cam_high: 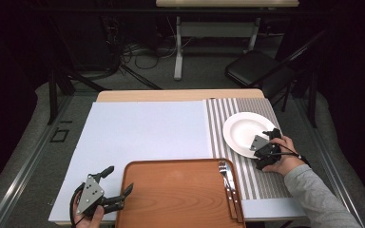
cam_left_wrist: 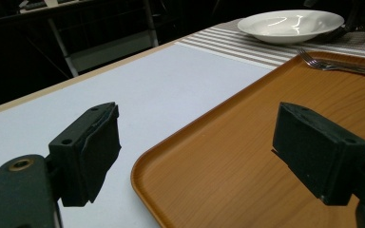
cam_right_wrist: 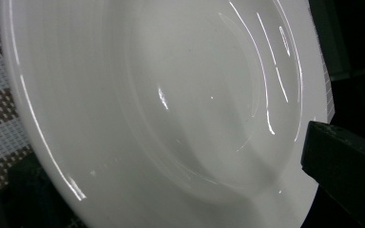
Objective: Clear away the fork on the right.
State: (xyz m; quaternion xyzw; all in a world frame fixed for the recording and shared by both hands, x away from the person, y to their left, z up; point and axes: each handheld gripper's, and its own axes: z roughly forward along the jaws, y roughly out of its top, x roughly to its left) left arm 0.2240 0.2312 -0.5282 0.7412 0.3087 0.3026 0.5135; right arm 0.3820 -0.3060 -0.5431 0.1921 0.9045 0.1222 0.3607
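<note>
A round white plate [cam_high: 243, 132], glossy, empty and upright, lies on the striped mat [cam_high: 261, 183], beyond the fork [cam_high: 225, 172].

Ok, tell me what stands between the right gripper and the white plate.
Nothing visible does. The right gripper is already at the near rim of the white plate, on the striped mat; its jaws straddle the rim.

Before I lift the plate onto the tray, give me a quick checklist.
1. Right gripper at the plate rim: ok.
2. Fingers closed on the rim: cannot tell; one finger sits beside the edge.
3. Plate empty: ok.
4. Tray has room left of the fork: ok.
5. Left gripper open, straddling the tray's near-left corner: ok.
6. Tray steadied: not ok, nothing grips it.
</note>
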